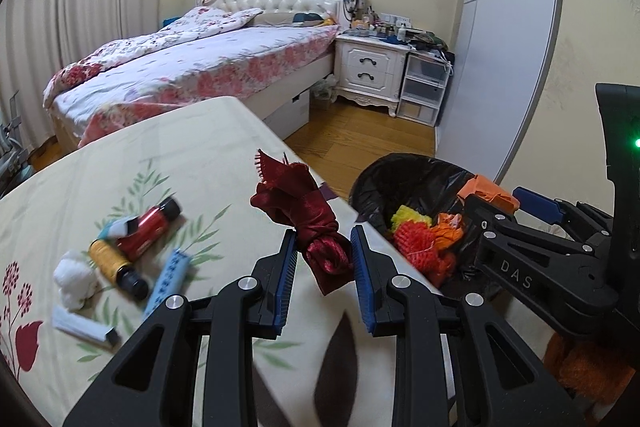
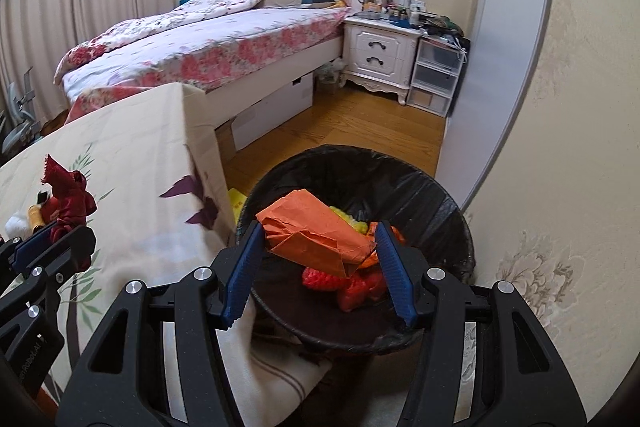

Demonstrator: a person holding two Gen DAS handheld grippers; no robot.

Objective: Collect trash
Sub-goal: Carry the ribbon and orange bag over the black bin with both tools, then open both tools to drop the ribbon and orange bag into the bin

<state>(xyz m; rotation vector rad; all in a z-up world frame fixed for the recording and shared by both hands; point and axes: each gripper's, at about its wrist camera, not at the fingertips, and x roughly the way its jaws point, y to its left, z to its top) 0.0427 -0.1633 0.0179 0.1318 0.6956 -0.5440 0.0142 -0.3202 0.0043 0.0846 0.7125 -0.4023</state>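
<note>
1. Jaws of the left gripper (image 1: 323, 259) clamp a knotted red cloth (image 1: 308, 223) (satin, frayed at its far end), held over the table (image 1: 168, 147) near its right edge.
2. Jaws of the right gripper (image 2: 320, 267) stand wider, gripping a crumpled orange paper (image 2: 316, 235) above the bin (image 2: 440, 203).
3. Inside the black-lined bin lie red, yellow and orange scraps (image 1: 424, 239).
4. Left on the table: bottles (image 1: 136, 239), a white ball (image 1: 74, 279).

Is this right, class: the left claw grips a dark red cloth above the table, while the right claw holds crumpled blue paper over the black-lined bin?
One detail is wrong: the paper in the right claw is orange, not blue, as the right wrist view shows. The rest stands: the left claw grips the dark red cloth above the table, and the paper is over the black-lined bin.
</note>
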